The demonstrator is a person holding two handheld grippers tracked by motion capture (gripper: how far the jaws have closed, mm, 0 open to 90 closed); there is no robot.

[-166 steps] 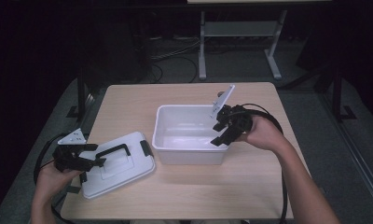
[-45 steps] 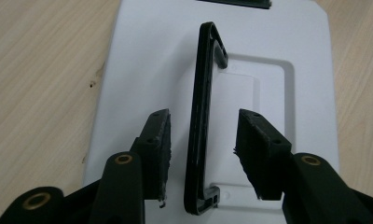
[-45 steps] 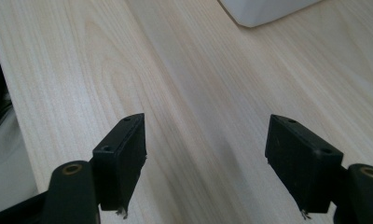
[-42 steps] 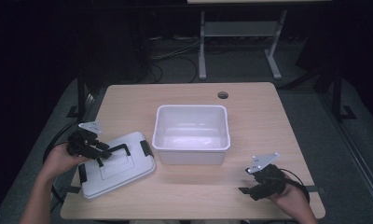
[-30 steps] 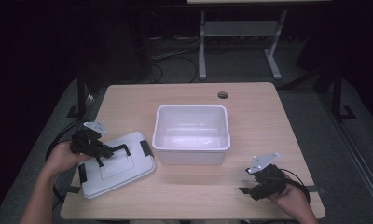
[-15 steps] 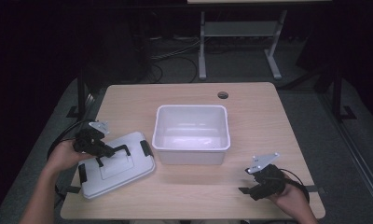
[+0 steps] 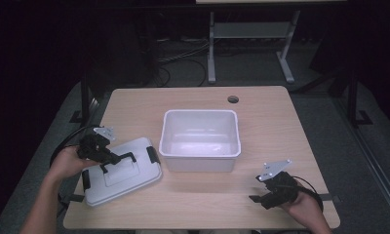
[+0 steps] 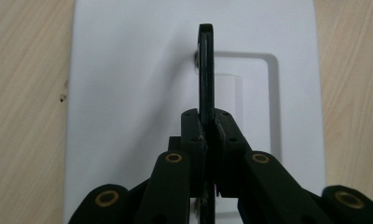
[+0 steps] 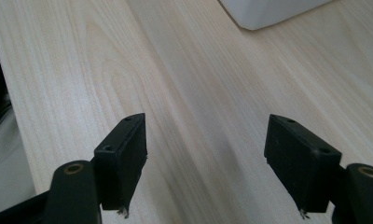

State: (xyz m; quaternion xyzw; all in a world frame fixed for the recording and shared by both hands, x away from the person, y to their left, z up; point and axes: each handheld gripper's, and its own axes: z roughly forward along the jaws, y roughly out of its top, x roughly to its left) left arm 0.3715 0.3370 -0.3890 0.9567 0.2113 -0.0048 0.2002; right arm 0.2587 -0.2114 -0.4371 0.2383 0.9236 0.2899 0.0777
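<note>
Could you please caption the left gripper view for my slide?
Left gripper fingers clamped on the black handle of the white lid.

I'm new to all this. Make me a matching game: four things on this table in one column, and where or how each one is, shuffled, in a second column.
Things:
1. white bin
2. lid
3. left gripper
4. right gripper

States:
A. jaws apart over bare wood, holding nothing
B. lying flat on the table, left of the bin
C. open and empty, mid-table
D. jaws pinched on the lid's black handle

Pairs: 1-C, 2-B, 3-D, 4-A
</note>
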